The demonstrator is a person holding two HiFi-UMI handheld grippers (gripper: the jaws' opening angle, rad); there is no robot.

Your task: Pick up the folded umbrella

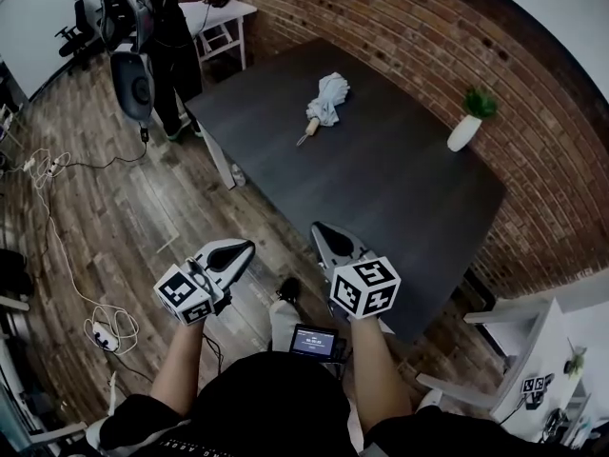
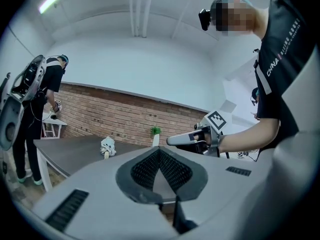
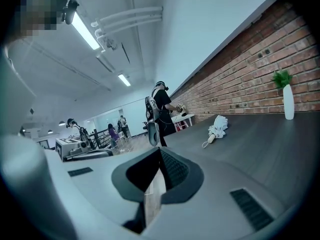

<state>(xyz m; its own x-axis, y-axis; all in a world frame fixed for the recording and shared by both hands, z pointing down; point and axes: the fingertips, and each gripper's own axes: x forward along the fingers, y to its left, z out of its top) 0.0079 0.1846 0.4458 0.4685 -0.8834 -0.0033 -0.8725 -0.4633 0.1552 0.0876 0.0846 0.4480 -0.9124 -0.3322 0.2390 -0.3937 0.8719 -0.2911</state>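
Note:
The folded pale umbrella (image 1: 326, 101) lies on the far part of the dark table (image 1: 400, 188), its wooden handle pointing toward the near left edge. It also shows small in the left gripper view, umbrella (image 2: 108, 146), and in the right gripper view, umbrella (image 3: 218, 126). My left gripper (image 1: 245, 248) hangs over the wooden floor, short of the table, jaws shut and empty. My right gripper (image 1: 318, 228) is at the table's near edge, also shut on nothing. Both are far from the umbrella. The left gripper (image 2: 159, 150) looks across at the right gripper (image 2: 172, 140).
A white vase with a green plant (image 1: 466, 127) stands at the table's right by the brick wall. A person (image 1: 166, 36) with gear stands at a white side table (image 1: 224, 17) beyond the far corner. Cables (image 1: 57, 169) lie on the floor at the left.

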